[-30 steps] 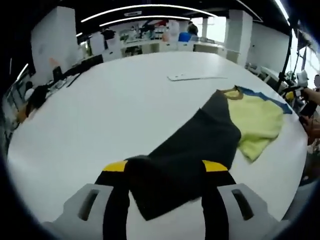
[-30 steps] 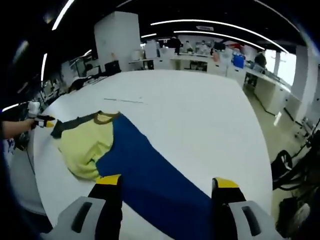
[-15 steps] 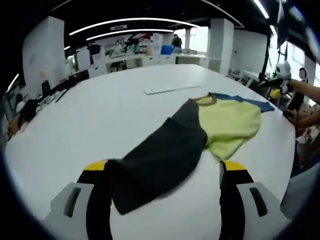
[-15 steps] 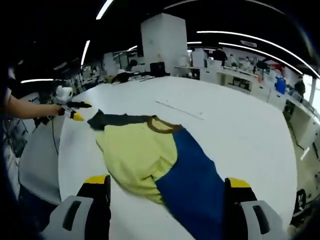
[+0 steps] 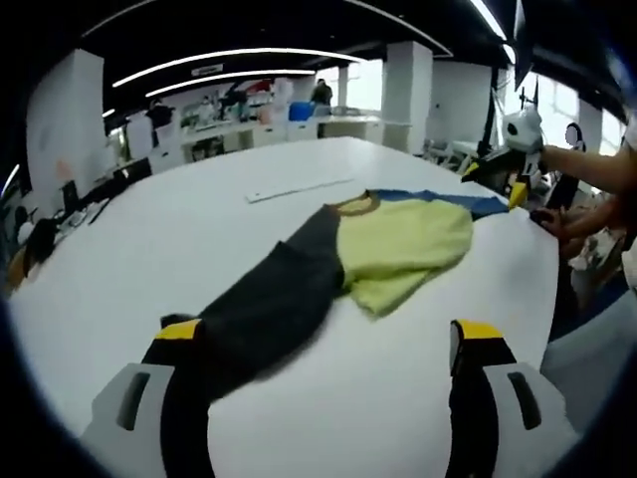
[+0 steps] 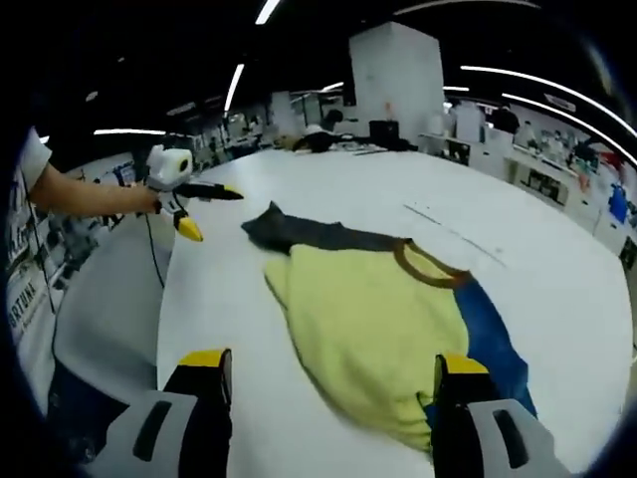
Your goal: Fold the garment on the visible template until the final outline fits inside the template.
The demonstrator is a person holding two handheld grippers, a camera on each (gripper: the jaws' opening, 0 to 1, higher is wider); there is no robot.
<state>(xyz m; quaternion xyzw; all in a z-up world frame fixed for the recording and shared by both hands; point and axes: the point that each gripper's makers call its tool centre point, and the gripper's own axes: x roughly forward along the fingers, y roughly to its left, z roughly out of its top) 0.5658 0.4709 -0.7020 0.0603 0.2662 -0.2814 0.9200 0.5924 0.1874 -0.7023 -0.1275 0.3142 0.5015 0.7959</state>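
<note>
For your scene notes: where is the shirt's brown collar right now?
In the right gripper view, the brown collar sits right of centre on the white table, between the yellow body and the blue sleeve.

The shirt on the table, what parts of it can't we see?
- Right gripper view: the shirt's blue sleeve end is hidden behind the right gripper.
- Left gripper view: the dark sleeve's tip sits behind the left gripper.
- The shirt's underside is hidden in both views.

No readable text, labels or numbers anywhere.
</note>
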